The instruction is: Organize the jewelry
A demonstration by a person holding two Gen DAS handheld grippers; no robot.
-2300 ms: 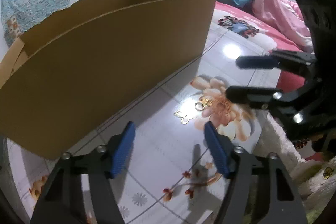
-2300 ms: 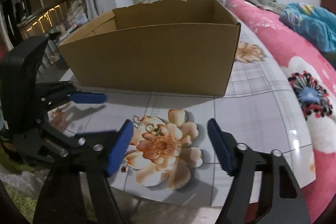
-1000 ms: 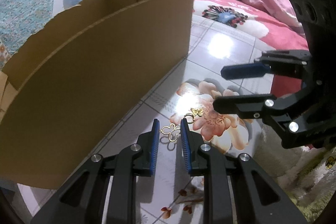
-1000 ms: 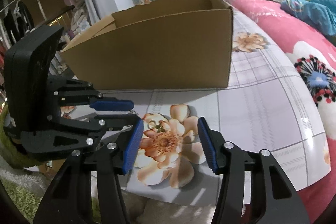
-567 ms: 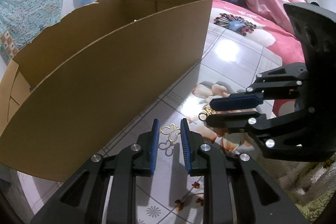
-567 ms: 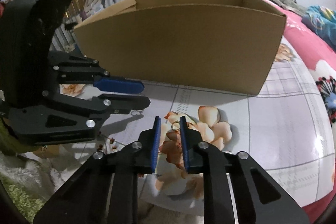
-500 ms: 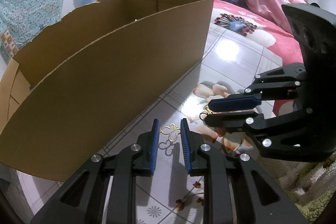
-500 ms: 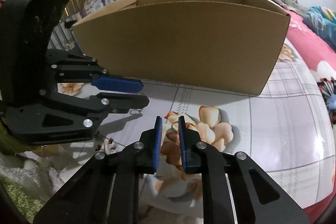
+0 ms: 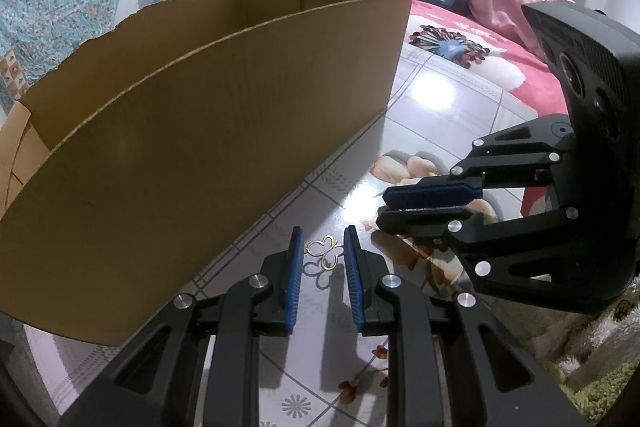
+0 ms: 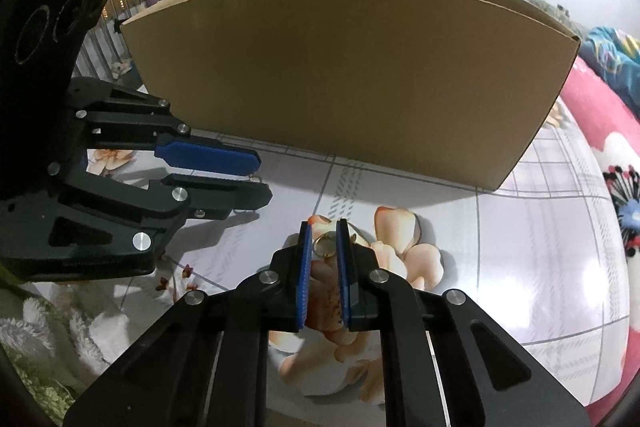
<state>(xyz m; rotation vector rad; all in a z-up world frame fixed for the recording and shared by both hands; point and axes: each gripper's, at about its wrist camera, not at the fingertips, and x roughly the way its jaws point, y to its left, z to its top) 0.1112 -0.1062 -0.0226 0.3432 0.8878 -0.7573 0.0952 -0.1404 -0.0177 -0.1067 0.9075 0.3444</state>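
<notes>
A gold butterfly earring (image 9: 325, 251) hangs just above the floral tablecloth, casting a shadow, with my left gripper (image 9: 323, 230) shut on it between the blue pads. In the right wrist view the left gripper (image 10: 264, 178) shows at the left, a gold bit peeking at its tip. My right gripper (image 10: 323, 225) has its jaws closing on a gold ring (image 10: 322, 242), and the pads touch both sides of it. Another small gold piece (image 10: 353, 237) lies just right of the pad. From the left wrist view the right gripper (image 9: 383, 209) sits close by on the right.
A large open cardboard box (image 9: 200, 127) (image 10: 340, 87) stands right behind both grippers. The glossy floral table (image 10: 540, 227) runs to the right, with a pink bed (image 9: 480, 59) beyond it. A shaggy rug (image 10: 48, 327) lies below the table's near edge.
The right gripper's jaws narrowed from wide apart to tight around the ring and it shifted closer to the box and the left gripper. The left gripper kept still, holding the butterfly.
</notes>
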